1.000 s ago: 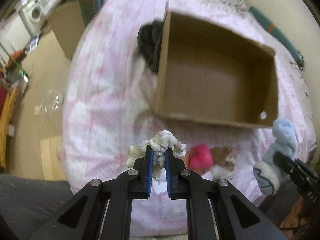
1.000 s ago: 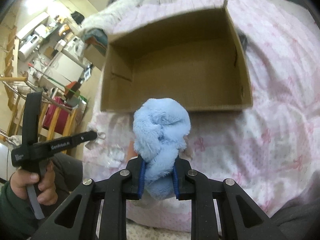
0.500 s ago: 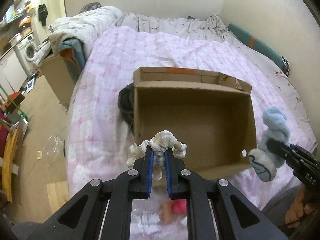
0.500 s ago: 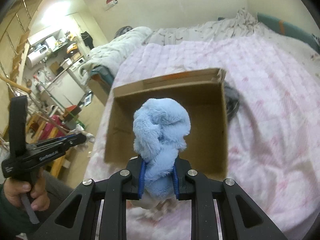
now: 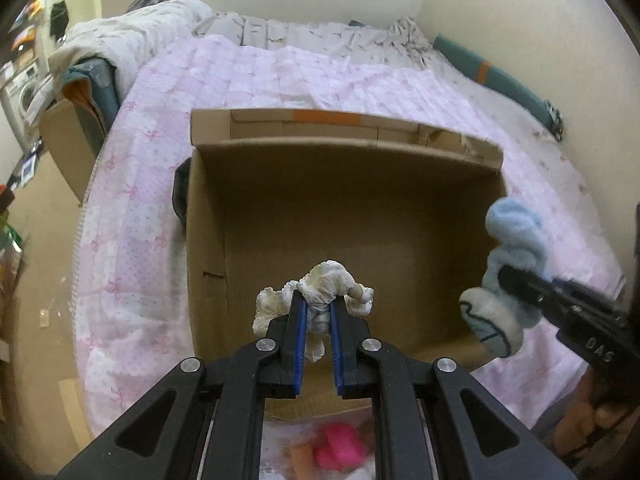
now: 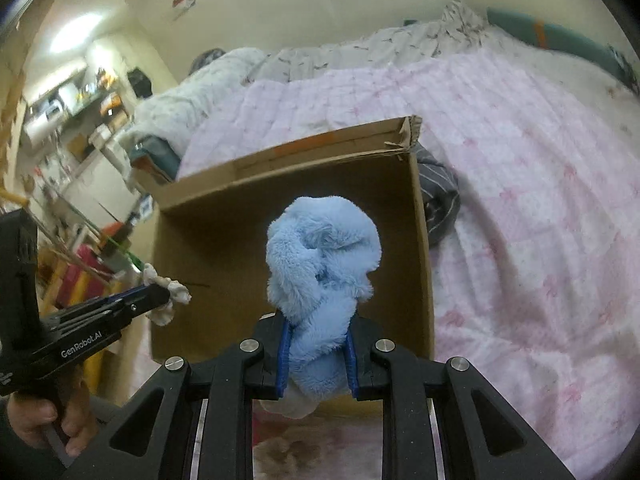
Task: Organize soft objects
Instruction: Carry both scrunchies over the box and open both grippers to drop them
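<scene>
Quilt (image 5: 132,208) in pink is lying under an open cardboard box (image 5: 208,240). Over it, the left gripper (image 5: 318,312) is clamping a frilly white cloth (image 5: 326,282), and the right gripper (image 6: 316,350) is squeezing a fluffy blue toy (image 6: 322,248).

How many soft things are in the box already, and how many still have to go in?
None yet: the cardboard box looks empty inside. In hand: the left gripper is clamped on a white frilly cloth, and the right gripper on a fluffy blue sock, both held over the box. Left over: a pink soft thing lies on the bed in front of the box, and a dark striped cloth beside it.
</scene>
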`<state>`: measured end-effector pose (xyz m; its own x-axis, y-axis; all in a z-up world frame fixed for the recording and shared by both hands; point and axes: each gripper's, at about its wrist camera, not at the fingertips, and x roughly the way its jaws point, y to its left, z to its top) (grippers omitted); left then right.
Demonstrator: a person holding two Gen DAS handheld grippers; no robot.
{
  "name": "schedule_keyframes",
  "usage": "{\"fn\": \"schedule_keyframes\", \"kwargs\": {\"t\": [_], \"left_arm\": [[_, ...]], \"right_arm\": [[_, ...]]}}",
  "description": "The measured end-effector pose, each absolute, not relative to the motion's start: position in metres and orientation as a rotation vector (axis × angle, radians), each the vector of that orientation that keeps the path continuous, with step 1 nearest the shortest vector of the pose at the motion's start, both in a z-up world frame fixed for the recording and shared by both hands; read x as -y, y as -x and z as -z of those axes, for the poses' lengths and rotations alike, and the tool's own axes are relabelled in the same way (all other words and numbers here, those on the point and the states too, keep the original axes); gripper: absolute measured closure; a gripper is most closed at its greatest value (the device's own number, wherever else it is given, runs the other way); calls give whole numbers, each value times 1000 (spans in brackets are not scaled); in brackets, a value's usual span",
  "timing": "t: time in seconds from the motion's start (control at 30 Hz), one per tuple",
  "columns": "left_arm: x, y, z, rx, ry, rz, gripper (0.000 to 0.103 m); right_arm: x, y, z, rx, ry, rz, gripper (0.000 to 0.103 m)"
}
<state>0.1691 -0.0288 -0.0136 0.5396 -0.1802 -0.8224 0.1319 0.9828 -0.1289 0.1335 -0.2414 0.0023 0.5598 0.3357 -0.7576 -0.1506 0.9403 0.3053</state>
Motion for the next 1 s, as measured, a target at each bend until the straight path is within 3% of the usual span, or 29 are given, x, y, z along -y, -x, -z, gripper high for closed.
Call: {"fn": "schedule_keyframes", "kwargs": {"t": [0.53, 1.0], "left_arm": [[27, -169, 35, -1081, 42, 118, 92], [27, -169, 36, -1081, 46, 130, 92]], "right_arm": [[208, -133, 22, -1000, -19, -305, 79], [209, -134, 25, -1023, -41, -323, 78]]}}
